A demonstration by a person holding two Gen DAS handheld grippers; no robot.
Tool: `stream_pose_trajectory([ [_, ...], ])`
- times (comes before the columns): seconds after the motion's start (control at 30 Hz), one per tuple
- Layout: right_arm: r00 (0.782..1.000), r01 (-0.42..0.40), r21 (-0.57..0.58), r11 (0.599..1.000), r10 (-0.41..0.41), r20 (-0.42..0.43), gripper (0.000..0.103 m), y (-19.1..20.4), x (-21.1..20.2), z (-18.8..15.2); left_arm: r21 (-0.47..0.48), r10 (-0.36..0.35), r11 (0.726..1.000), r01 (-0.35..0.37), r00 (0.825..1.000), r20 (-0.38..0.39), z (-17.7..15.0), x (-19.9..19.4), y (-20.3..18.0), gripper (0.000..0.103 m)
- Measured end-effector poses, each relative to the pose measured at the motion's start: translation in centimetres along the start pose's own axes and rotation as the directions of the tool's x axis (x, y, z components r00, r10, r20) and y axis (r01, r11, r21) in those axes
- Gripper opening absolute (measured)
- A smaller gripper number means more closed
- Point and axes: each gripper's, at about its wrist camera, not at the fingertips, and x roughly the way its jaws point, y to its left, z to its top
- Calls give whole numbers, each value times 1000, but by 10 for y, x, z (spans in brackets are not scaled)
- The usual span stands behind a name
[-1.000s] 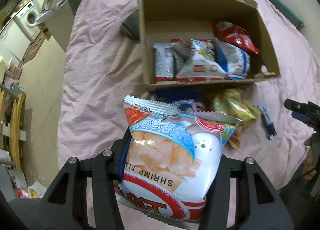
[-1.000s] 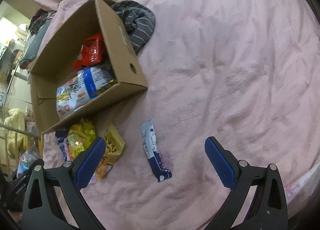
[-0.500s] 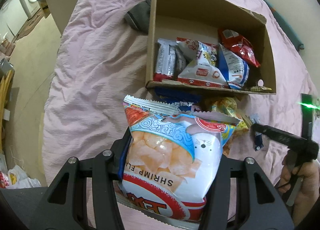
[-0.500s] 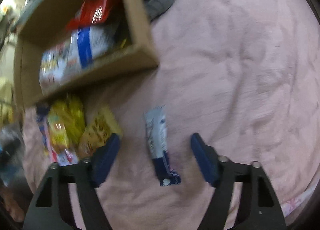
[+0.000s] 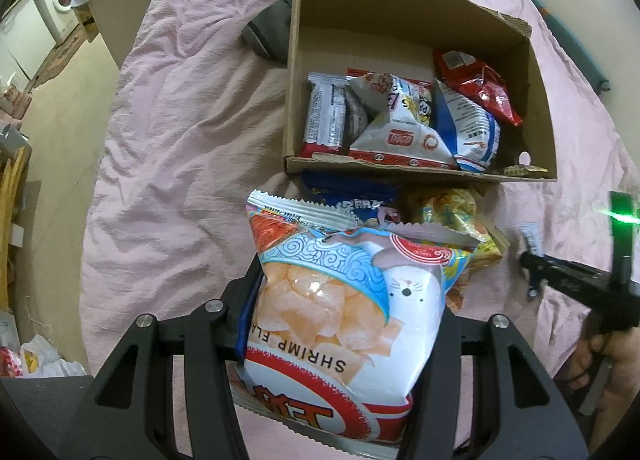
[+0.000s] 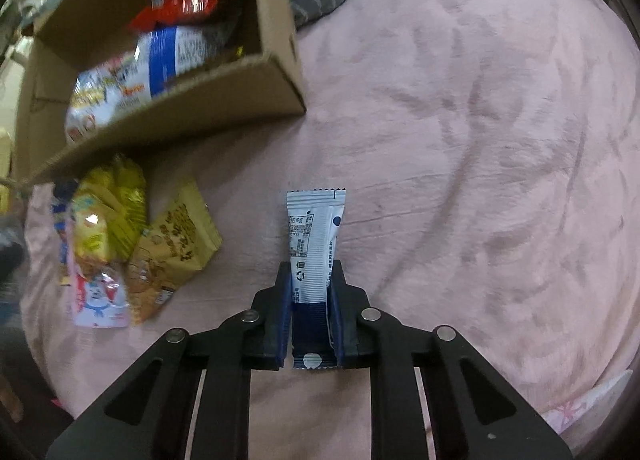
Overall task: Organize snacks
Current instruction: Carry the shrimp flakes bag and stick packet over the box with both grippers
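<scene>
Right wrist view: the right gripper (image 6: 311, 310) has just clamped its jaws on a slim blue-and-white snack stick (image 6: 316, 236) lying on the pink bedspread (image 6: 460, 140), near the cardboard box (image 6: 276, 40). The left gripper (image 5: 344, 324) pinches a shrimp chips bag (image 5: 344, 300), held just short of the box.

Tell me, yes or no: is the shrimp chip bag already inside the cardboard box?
No. The shrimp chip bag sits clamped in the left gripper, outside the cardboard box.
</scene>
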Motion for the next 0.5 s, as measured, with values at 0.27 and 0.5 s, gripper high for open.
stream_pose_trajectory([
  [0.27,986,-150,8,989,149,70,17,-9,-42,-14,11,52,999,-52,997,55,1,-3,1,48],
  [0.5,948,-276,-44,960,279,150,17,4,-71,-19,8,96,995,-97,992,76,1,-1,5,48],
])
